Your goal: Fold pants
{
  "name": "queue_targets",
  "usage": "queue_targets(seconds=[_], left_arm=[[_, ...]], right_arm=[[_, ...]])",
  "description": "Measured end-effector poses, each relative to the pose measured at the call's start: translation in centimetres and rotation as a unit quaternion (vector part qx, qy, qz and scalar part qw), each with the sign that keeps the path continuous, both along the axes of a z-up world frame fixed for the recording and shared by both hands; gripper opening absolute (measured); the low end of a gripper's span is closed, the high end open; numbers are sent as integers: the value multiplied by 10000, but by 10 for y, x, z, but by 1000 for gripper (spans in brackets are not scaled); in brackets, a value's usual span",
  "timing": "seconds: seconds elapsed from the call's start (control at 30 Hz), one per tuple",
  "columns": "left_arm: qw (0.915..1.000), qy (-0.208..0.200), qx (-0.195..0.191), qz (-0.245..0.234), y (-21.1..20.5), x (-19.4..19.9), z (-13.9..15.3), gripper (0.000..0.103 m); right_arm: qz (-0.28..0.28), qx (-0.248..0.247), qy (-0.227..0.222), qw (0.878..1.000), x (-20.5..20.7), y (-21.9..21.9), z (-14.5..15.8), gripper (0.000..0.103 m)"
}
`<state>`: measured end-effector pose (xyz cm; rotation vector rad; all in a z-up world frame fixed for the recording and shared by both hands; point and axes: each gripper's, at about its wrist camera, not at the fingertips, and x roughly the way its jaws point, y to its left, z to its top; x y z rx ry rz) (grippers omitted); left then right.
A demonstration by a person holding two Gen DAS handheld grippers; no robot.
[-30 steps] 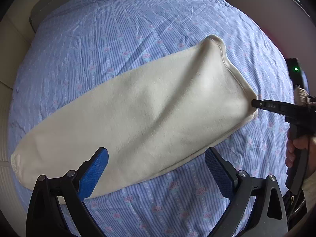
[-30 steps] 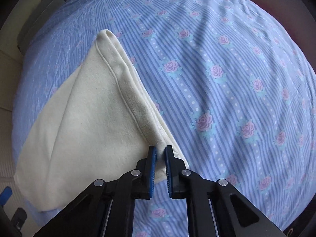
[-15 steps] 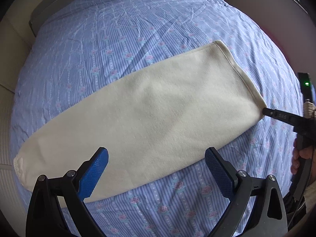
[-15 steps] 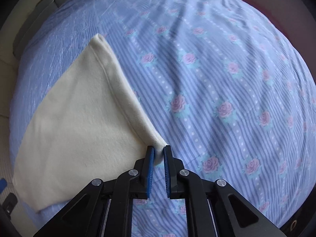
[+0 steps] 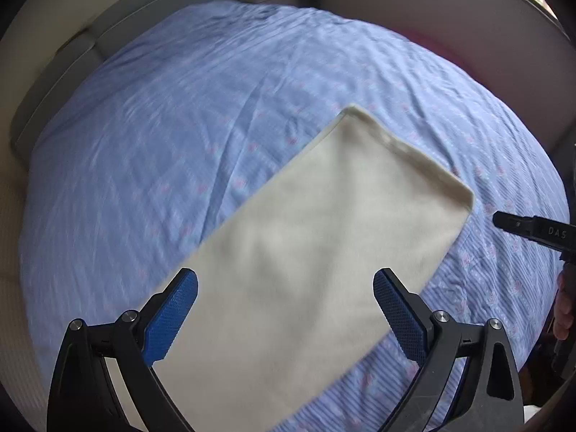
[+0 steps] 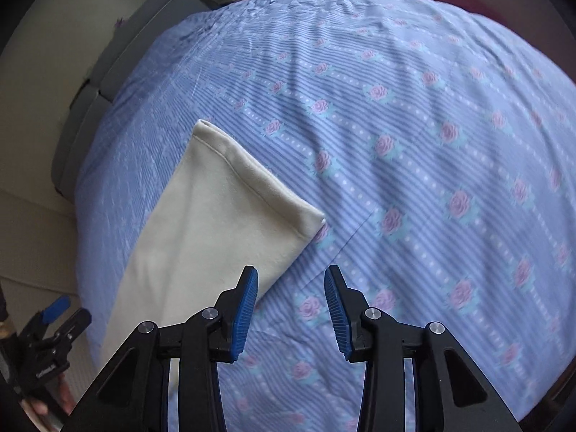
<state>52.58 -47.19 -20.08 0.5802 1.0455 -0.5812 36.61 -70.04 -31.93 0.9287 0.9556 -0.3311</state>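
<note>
Right hand-held gripper released pants; floral bedsheet.

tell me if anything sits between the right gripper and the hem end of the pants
Nothing visible does. The right gripper is open just short of the cream pants, with only bare floral bedsheet between its fingers and the hem corner.

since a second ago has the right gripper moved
Yes. The right gripper has let go of the pants corner and backed away from it across the bedsheet; its jaws now stand open.
</note>
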Motion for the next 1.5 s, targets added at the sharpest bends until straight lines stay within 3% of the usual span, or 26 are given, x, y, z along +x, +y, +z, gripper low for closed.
queue_targets(seconds=[0.17,0.3,0.5,0.97,1.07,1.37,1.47,1.5], left_arm=[[9970,138,-302,-700,-36,52,-14,99],[9929,296,-452,-1064,-73,90,-33,98],[9865,380,-178,-1585,-130,123,-72,95],[9608,1881,-321,-2011,-197,176,-130,53],[9583,1926,-302,-2090,-201,177,-143,53],[9574,2192,-582,-1789,-204,185,-158,53],[9567,2311,-619,-1657,-204,185,-157,42],[9549,2412,-643,-1605,-205,184,-156,33]], right_arm=[[-809,452,-471,9946,-3,0,-26,39],[-1538,838,-692,9821,-8,1,-56,39],[-2137,934,-786,9692,-12,12,-73,40],[-2245,1250,-1039,9608,5,-3,-101,40],[-2294,1452,-1201,9549,-3,-5,-111,37],[-2143,1200,-1111,9630,9,-6,-112,30],[-2101,1248,-1093,9635,11,-9,-112,29],[-2051,1264,-1071,9646,12,-11,-111,29]])
